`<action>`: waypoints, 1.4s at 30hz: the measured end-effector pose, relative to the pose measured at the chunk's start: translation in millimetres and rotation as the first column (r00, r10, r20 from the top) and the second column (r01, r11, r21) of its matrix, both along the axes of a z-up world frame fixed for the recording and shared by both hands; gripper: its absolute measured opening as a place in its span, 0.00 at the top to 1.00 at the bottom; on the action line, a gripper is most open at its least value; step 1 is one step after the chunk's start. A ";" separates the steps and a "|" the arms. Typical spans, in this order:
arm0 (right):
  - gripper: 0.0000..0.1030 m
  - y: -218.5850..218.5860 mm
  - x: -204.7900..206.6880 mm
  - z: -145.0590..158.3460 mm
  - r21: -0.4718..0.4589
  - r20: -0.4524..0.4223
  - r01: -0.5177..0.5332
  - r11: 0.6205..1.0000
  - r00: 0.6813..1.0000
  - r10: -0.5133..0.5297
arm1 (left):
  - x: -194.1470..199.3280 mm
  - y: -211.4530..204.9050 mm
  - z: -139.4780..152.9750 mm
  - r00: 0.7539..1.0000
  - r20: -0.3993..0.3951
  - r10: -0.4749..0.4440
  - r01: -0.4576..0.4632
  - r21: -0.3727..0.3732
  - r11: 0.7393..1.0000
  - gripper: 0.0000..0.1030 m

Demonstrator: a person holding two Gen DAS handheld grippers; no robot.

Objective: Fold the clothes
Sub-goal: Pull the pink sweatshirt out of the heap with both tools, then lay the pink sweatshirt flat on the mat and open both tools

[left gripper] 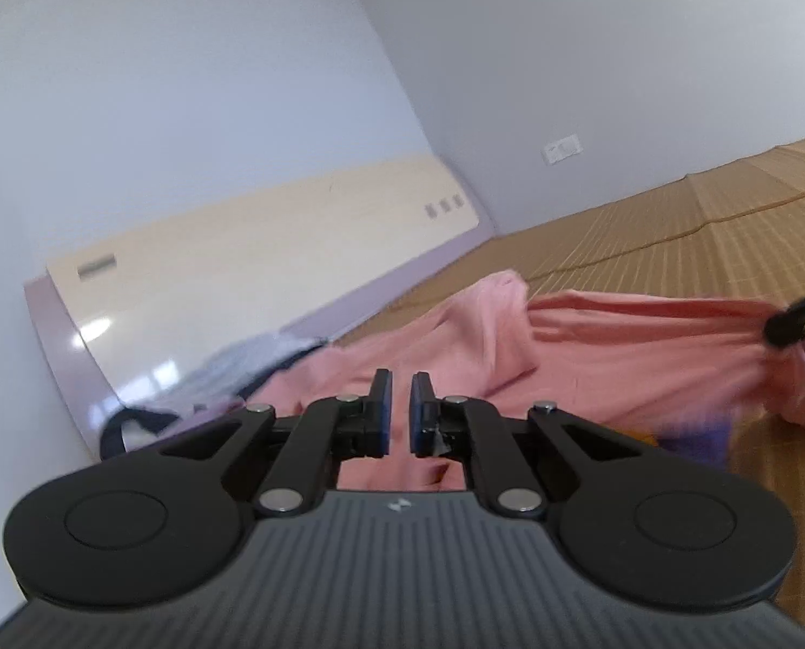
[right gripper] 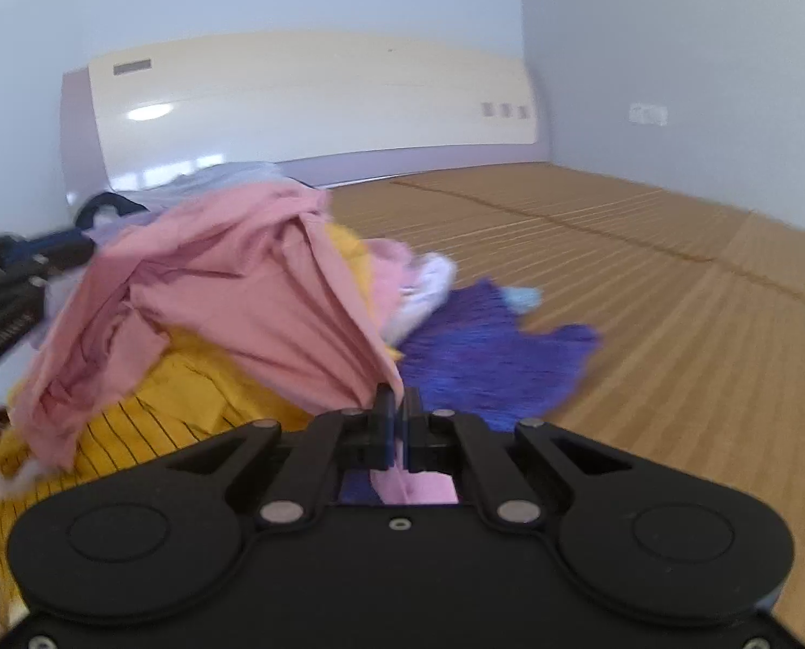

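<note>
A pink garment [left gripper: 592, 346] hangs stretched above a bamboo mat. My left gripper [left gripper: 400, 386] has its jaws nearly closed, with a narrow gap; pink cloth lies under and behind it, and whether it grips the cloth is unclear. My right gripper [right gripper: 398, 400] is shut on a bunched edge of the pink garment [right gripper: 229, 292], with cloth showing between and behind the pads. The right gripper also shows at the right edge of the left wrist view [left gripper: 797, 319], pinching the cloth. The left gripper shows at the left edge of the right wrist view [right gripper: 7, 292].
A pile of clothes lies under the pink garment: a yellow striped piece [right gripper: 148, 422], a purple piece [right gripper: 483, 357], white and light blue pieces [right gripper: 435, 276]. A bamboo mat [right gripper: 646, 281] covers the bed. A cream headboard [right gripper: 316, 103] and grey walls stand behind.
</note>
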State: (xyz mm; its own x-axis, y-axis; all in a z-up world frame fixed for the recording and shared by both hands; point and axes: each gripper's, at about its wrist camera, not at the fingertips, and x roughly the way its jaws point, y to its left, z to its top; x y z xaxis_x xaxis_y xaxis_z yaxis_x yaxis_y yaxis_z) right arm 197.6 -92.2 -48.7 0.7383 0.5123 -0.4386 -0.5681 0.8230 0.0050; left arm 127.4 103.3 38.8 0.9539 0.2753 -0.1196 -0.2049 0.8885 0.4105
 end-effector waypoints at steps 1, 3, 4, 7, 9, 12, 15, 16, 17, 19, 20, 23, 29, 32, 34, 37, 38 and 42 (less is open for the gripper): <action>0.97 -10.7 -7.0 4.9 -0.022 0.014 0.010 1.000 1.000 -0.010 | -9.3 -6.2 3.9 1.000 0.008 -0.007 0.007 0.011 1.000 0.92; 0.97 -34.2 -20.7 13.8 -0.031 0.013 0.025 0.999 1.000 -0.024 | -21.3 -17.1 9.3 0.999 -0.012 -0.040 0.040 0.006 0.999 0.92; 0.97 -46.5 -28.7 18.0 -0.030 0.010 0.033 0.999 0.999 -0.033 | -27.1 -22.6 12.0 0.998 -0.022 -0.056 0.056 0.003 0.998 0.92; 0.97 -81.2 -52.4 28.2 -0.064 0.030 0.076 0.995 0.997 -0.074 | -44.7 -38.9 20.0 0.993 -0.052 -0.105 0.105 -0.008 0.994 0.92; 0.97 -107.2 -68.1 33.7 -0.084 0.041 0.111 0.990 0.993 -0.108 | -55.3 -53.4 22.3 0.985 -0.080 -0.151 0.150 -0.018 0.989 0.92; 0.97 -152.8 -93.4 37.3 -0.145 0.080 0.204 0.968 0.978 -0.194 | -69.2 -84.2 19.5 0.957 -0.134 -0.256 0.252 -0.044 0.967 0.91; 0.97 -213.1 -115.3 36.4 -0.166 0.068 0.294 0.941 0.956 -0.287 | -82.9 -121.2 13.7 0.902 -0.186 -0.389 0.379 -0.085 0.921 0.91; 0.97 -237.7 -122.9 34.1 -0.174 0.055 0.330 0.928 0.944 -0.325 | -87.6 -136.8 12.0 0.870 -0.208 -0.447 0.433 -0.112 0.894 0.91; 0.97 -259.0 -130.2 31.4 -0.187 0.048 0.363 0.913 0.932 -0.360 | -90.8 -150.0 10.7 0.843 -0.224 -0.490 0.471 -0.134 0.872 0.91; 0.97 -305.1 -147.4 25.3 -0.207 0.037 0.430 0.879 0.901 -0.433 | -99.3 -181.9 7.8 0.779 -0.250 -0.576 0.548 -0.174 0.818 0.91; 0.97 -324.8 -154.9 22.5 -0.214 0.032 0.459 0.862 0.886 -0.463 | -104.1 -198.1 6.1 0.747 -0.260 -0.612 0.580 -0.197 0.791 0.91; 0.97 -386.7 -179.0 14.9 -0.216 0.025 0.546 0.809 0.832 -0.555 | -121.1 -248.0 -1.8 0.646 -0.283 -0.709 0.656 -0.268 0.705 0.91; 0.96 -470.2 -209.5 -2.1 -0.216 0.023 0.644 0.734 0.755 -0.656 | -150.8 -351.1 -15.6 0.434 -0.349 -0.830 0.758 -0.355 0.546 0.62; 0.90 -491.2 -218.3 -16.1 -0.134 0.002 0.659 0.740 0.747 -0.665 | -160.2 -399.1 -25.4 0.400 -0.373 -0.837 0.794 -0.316 0.520 0.48; 0.87 -500.5 -222.4 -22.4 -0.088 -0.052 0.650 0.754 0.753 -0.656 | -159.5 -431.6 -32.6 0.443 -0.399 -0.803 0.799 -0.231 0.555 0.48; 0.72 -502.8 -227.8 -23.6 -0.063 -0.064 0.618 0.784 0.781 -0.621 | -140.5 -463.4 -44.0 0.497 -0.418 -0.760 0.772 -0.186 0.608 0.47; 0.67 -504.2 -229.1 -24.5 -0.057 -0.062 0.615 0.787 0.784 -0.617 | -131.0 -475.2 -44.7 0.508 -0.432 -0.745 0.758 -0.187 0.625 0.47; 0.66 -510.5 -239.0 -29.5 -0.040 -0.081 0.618 0.785 0.781 -0.619 | -100.4 -489.8 -62.8 0.521 -0.472 -0.711 0.720 -0.205 0.663 0.47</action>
State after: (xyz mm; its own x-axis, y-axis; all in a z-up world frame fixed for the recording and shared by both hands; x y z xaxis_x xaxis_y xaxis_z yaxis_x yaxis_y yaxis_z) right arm -41.4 -602.7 -78.2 0.8547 -0.0465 -0.5171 0.0650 0.9977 0.0179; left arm 27.0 -386.5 -24.0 0.6400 -0.4683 -0.6092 0.7214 0.6392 0.2666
